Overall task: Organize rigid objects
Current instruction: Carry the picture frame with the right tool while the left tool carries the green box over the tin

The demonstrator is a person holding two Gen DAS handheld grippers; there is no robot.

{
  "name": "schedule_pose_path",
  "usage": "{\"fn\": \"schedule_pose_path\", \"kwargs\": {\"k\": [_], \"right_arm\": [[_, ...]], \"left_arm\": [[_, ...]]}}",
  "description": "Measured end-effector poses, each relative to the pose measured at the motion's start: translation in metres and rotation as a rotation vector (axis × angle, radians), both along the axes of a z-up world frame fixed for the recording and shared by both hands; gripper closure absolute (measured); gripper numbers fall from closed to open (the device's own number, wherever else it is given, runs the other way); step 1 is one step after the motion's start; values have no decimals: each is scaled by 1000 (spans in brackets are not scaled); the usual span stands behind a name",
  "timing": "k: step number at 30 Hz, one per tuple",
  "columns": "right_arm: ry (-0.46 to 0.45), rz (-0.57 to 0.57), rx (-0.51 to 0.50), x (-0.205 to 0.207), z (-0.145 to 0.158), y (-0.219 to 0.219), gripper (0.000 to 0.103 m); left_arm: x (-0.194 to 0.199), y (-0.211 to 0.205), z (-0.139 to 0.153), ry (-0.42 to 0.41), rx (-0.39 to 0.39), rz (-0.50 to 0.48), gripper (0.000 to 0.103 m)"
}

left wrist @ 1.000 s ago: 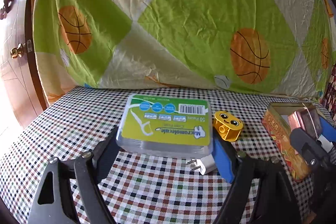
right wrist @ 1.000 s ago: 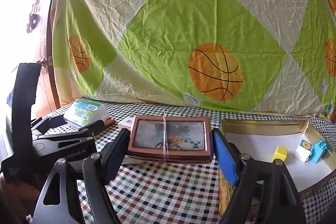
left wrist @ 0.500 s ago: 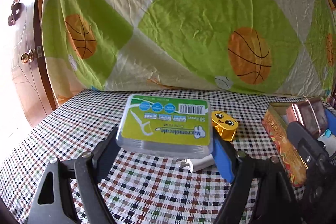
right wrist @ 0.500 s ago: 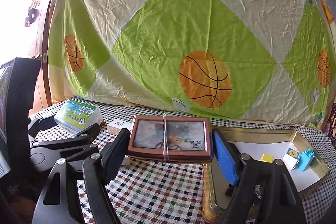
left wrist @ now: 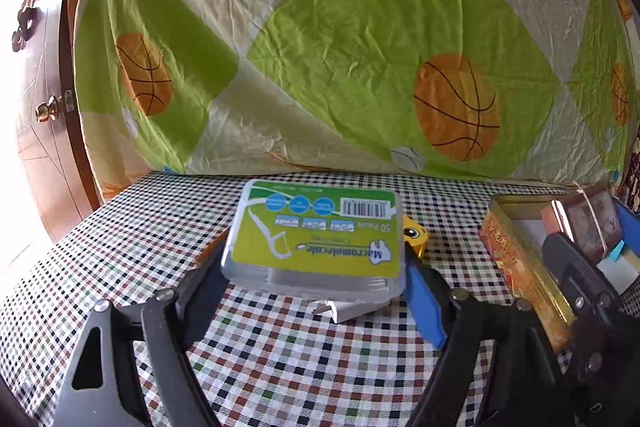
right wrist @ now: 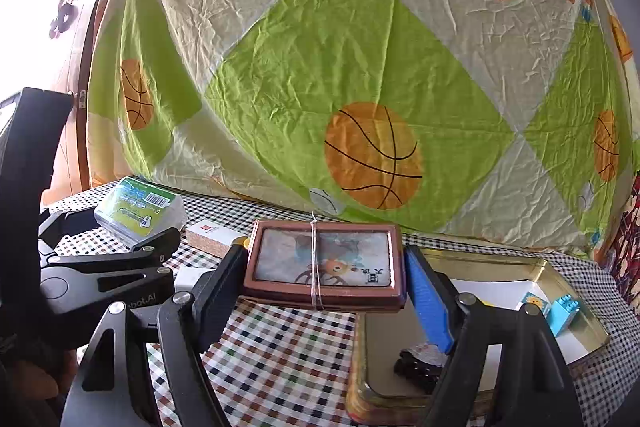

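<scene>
My left gripper is shut on a clear plastic floss-pick box with a green label, held level above the checked tablecloth. My right gripper is shut on a flat brown case with a picture lid and a rubber band around it, held just left of a gold tin tray. In the right wrist view the left gripper and its floss-pick box are at the left. In the left wrist view the brown case hangs over the tin tray at the right.
A yellow face block and a white plug lie under and behind the floss-pick box. A white and cork box lies mid-table. The tray holds a blue brick, a white brick and a dark object. A basketball-print sheet hangs behind.
The left gripper has carried the floss-pick box to the right, so it now covers most of the yellow block and the plug. The right gripper has tilted slightly while keeping the brown case.
</scene>
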State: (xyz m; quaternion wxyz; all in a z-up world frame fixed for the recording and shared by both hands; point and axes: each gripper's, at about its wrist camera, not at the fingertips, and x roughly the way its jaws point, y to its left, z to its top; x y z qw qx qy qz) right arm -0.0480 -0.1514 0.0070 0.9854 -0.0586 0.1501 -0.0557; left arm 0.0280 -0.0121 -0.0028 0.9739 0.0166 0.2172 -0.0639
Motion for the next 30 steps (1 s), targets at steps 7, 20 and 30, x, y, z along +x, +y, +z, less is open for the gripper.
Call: {"fn": "schedule_pose_path", "kwargs": {"k": [7,20,30], "right_arm": [[-10,-17,16,-8,3,-19,23],[-38,-51,12,-23,8,-50,23],[-46,-98,19,-30,10,-78,23]], "left_arm": [[-9,-16,3,-8,-6,-22,22],[-18,-46,8,-9,-12,-62,22],[-22,-66,15,-25,-23,-84,22]]}}
